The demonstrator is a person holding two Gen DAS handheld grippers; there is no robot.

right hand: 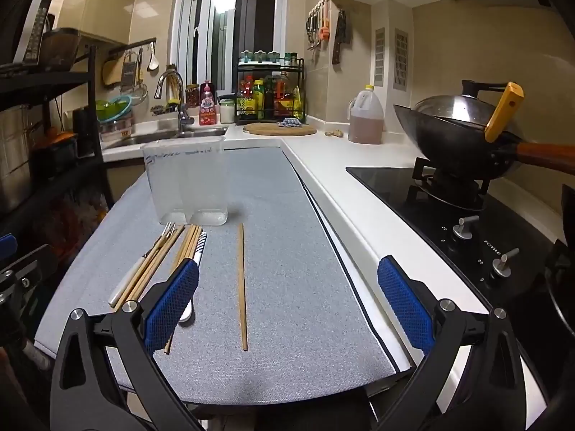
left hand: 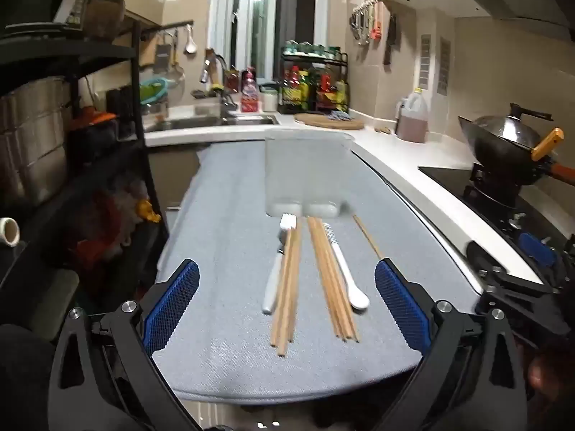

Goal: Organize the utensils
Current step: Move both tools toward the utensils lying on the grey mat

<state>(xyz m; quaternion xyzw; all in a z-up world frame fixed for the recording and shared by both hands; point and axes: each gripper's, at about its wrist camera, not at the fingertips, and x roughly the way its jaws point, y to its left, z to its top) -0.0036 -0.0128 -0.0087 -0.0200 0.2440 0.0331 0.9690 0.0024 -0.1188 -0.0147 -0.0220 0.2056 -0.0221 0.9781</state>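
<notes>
The only writing that reads is "FOTILE" on the hob (right hand: 467, 215), beside its knobs in the right wrist view; labels on the far bottles are too small to make out. Both grippers hang above the near edge of a grey mat (left hand: 222, 215), jaws wide apart and empty. Between the blue pads of the left gripper (left hand: 286, 301) lie two bundles of chopsticks (left hand: 287, 287), pointing away; a fork (left hand: 278, 273) with a white handle lies against the left bundle, and a white-handled utensil (left hand: 345, 269) against the right one. The right gripper (right hand: 287, 305) sits further right: a single chopstick (right hand: 242, 287) lies between its pads, nearer the left one, and its left pad covers part of the bundles. In the left view that lone stick shows only as a thin line past the right pad. Just beyond the utensils stands a clear holder (left hand: 305, 176) with two compartments, empty and upright. Only the right view shows the whole wok (right hand: 463, 129) with its lid on the burner. Far off are the sink (right hand: 161, 136), a rack of bottles (right hand: 269, 97) and an oil jug (right hand: 366, 116).
</notes>
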